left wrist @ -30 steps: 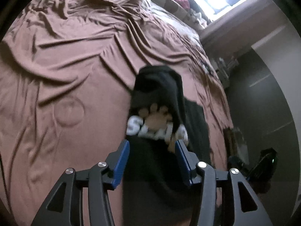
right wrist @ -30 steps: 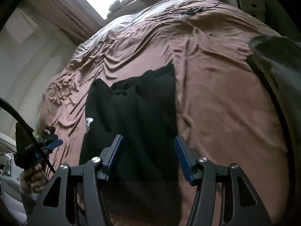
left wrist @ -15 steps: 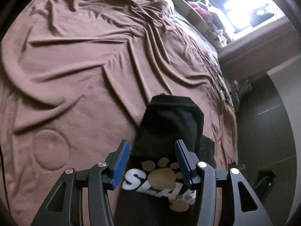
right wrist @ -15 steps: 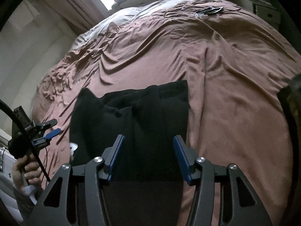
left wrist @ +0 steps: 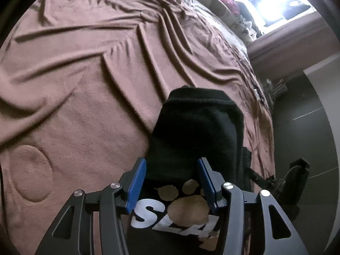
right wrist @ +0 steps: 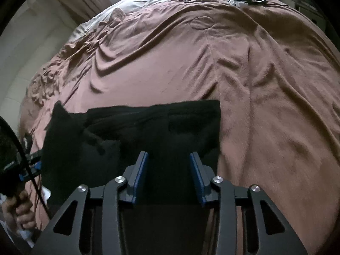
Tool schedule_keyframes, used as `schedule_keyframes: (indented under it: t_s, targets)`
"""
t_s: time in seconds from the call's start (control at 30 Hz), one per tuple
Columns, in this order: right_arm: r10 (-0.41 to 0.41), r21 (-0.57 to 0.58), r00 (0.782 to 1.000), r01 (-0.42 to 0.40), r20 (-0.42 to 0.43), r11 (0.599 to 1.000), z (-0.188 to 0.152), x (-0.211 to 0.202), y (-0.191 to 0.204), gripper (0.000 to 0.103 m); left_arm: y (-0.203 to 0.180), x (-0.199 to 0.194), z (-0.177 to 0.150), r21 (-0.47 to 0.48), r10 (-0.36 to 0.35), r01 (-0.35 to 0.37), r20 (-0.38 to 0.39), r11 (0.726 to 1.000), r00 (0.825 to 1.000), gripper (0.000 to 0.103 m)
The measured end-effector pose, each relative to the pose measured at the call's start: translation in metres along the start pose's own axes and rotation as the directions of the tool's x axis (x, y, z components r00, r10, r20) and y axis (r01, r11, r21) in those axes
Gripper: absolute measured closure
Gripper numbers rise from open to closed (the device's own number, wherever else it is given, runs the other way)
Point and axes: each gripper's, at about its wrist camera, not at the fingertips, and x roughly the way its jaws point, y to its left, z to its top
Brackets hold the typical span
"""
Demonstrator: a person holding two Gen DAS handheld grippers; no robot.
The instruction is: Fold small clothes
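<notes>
the black shirt point(right wrist: 148, 131) is lying near the bed's point(right wrist: 265, 106) near edge, the right gripper point(right wrist: 169, 176) closing over its hem with nothing pinched yet, the left gripper point(left wrist: 172, 180) gaping unclenched above the logo; both should be biting cloth squarely before lifting.

left gripper point(left wrist: 172, 182) parted over black garment point(left wrist: 197, 131) (paw print); brown blanket point(left wrist: 85, 85) beneath
</notes>
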Motion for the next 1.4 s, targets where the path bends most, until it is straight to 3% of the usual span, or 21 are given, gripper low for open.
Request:
schedule_keyframes:
  t_s: [0.07, 0.23, 0.5, 0.7, 0.87, 1.1, 1.27, 1.37, 1.4]
  targets:
    - [0.017, 0.006, 1.000, -0.017, 0.008, 1.000, 0.004, 0.004, 0.000, 0.068, 0.002, 0.004, 0.001, -0.003, 0.026, -0.026, 0.001, 1.000, 1.000, 0.051]
    - [0.012, 0.005, 1.000, -0.012, -0.003, 1.000, 0.011, 0.010, -0.002, 0.103, 0.004, 0.002, -0.002, -0.003, 0.027, -0.027, 0.006, 1.000, 1.000, 0.051]
    - [-0.003, -0.034, 0.997, 0.006, 0.073, 0.999, 0.009, -0.023, 0.006, 0.103, 0.005, 0.003, -0.003, -0.009, 0.035, -0.035, 0.005, 0.999, 0.999, 0.051]
    - [-0.089, -0.013, 0.989, 0.091, 0.114, 0.996, 0.007, -0.038, 0.002, 0.103, 0.006, 0.003, -0.003, -0.011, 0.031, -0.031, 0.004, 0.999, 0.999, 0.051]
    - [-0.158, 0.053, 0.981, 0.153, 0.109, 0.987, 0.005, -0.031, -0.009, 0.103, 0.002, 0.006, -0.003, 0.013, 0.047, -0.047, 0.002, 0.999, 0.999, 0.051]
    - [-0.247, 0.054, 0.966, 0.243, 0.071, 0.968, 0.003, -0.009, 0.001, 0.103, 0.002, 0.014, -0.002, 0.053, 0.105, -0.105, 0.004, 0.993, 0.994, 0.052]
    - [-0.275, 0.021, 0.957, 0.275, 0.094, 0.961, 0.013, -0.025, 0.015, 0.103, 0.003, 0.010, -0.001, 0.027, 0.081, -0.081, 0.012, 0.996, 0.997, 0.053]
    - [-0.210, 0.006, 0.972, 0.211, 0.102, 0.977, 0.013, -0.039, 0.026, 0.094, 0.003, 0.006, 0.001, 0.025, 0.064, -0.064, 0.015, 0.998, 0.998, 0.053]
    - [-0.190, -0.004, 0.976, 0.191, 0.103, 0.982, 0.012, -0.041, 0.029, 0.084, 0.003, 0.005, 0.002, 0.023, 0.059, -0.059, 0.016, 0.998, 0.998, 0.053]
